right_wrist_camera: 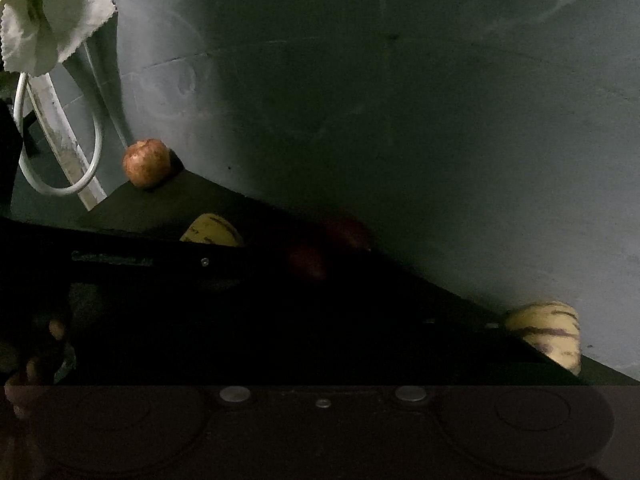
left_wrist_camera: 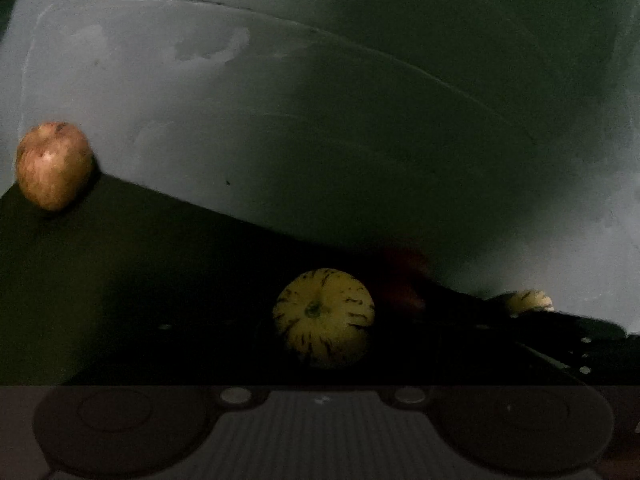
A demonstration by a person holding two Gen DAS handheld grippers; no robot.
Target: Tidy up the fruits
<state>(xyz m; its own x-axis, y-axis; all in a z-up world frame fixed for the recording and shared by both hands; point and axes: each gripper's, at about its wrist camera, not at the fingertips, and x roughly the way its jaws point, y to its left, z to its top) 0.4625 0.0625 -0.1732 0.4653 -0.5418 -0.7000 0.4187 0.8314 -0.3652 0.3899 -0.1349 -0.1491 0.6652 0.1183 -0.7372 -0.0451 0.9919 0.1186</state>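
Both views are very dark. In each camera's own view its fingers merge with the black worktop point(left_wrist_camera: 120, 280), so I cannot tell whether either pair is parted or pressing on anything.

In the left wrist view a yellow striped fruit point(left_wrist_camera: 324, 316) lies straight ahead of the left fingers, in full sight. Just beyond it to the right sits a dark red fruit point(left_wrist_camera: 404, 280), blurred and barely readable. Farther right, a second yellow striped fruit point(left_wrist_camera: 528, 300) is half covered by the right fingers point(left_wrist_camera: 580, 324), a black bar; contact cannot be made out. An apple point(left_wrist_camera: 54, 166) stands well off to the left at the worktop's far edge.

The worktop meets a grey, stained wall point(left_wrist_camera: 320, 120).

The right wrist view alone shows a pale cloth point(right_wrist_camera: 52, 12) and a white cable loop point(right_wrist_camera: 60, 140) at upper left, a person's hand point(right_wrist_camera: 36, 360) at lower left, and the left fingers point(right_wrist_camera: 224, 260) hiding most of the first yellow fruit. The second yellow fruit lies ahead and to the right of the right fingers.
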